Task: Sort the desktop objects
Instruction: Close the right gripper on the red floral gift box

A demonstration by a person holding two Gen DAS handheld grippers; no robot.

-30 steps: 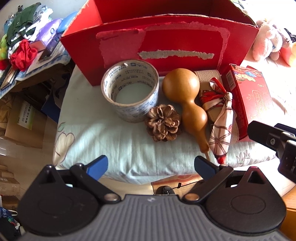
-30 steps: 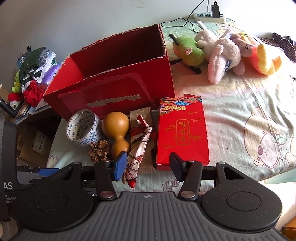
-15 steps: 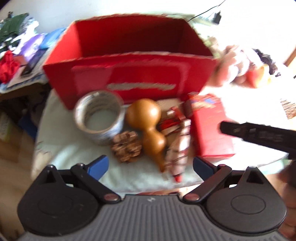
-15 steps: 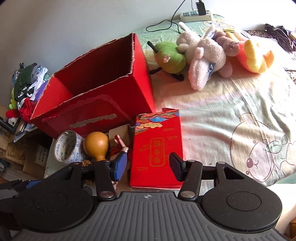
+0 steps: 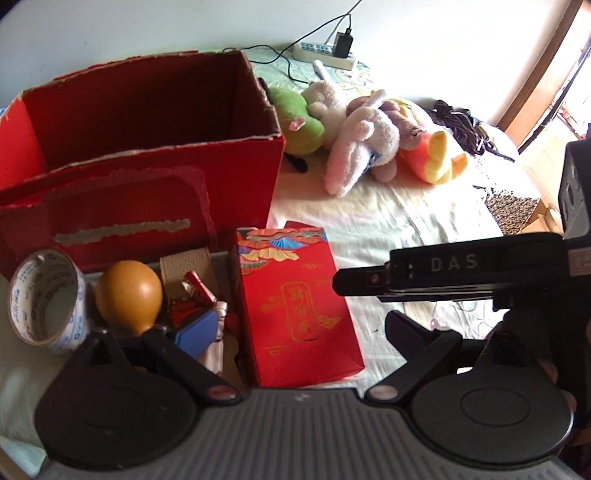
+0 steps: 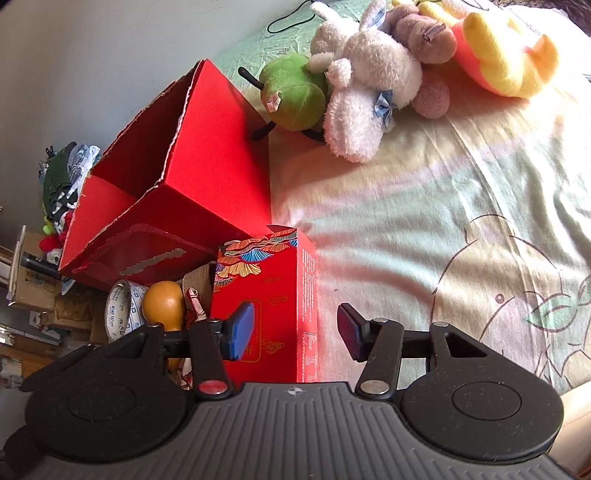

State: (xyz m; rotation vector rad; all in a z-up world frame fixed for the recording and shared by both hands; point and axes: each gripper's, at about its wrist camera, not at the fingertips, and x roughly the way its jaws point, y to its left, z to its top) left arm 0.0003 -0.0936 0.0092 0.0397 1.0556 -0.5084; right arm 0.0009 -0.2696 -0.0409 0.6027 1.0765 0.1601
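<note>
**Right tool lining up on red gift box**

My right tool is open, jaws straddling the red gift box, not touching yet. Box lies at the bed edge, in front of the open red carton. Left tool open, hovering, empty. Box looks light, stiff cardboard with a slick print; I'd pinch across the narrow sides, gently, walls could dent.

Pale wall, sunlit bed sheet (cartoon print), power strip, cluttered shelf
</note>
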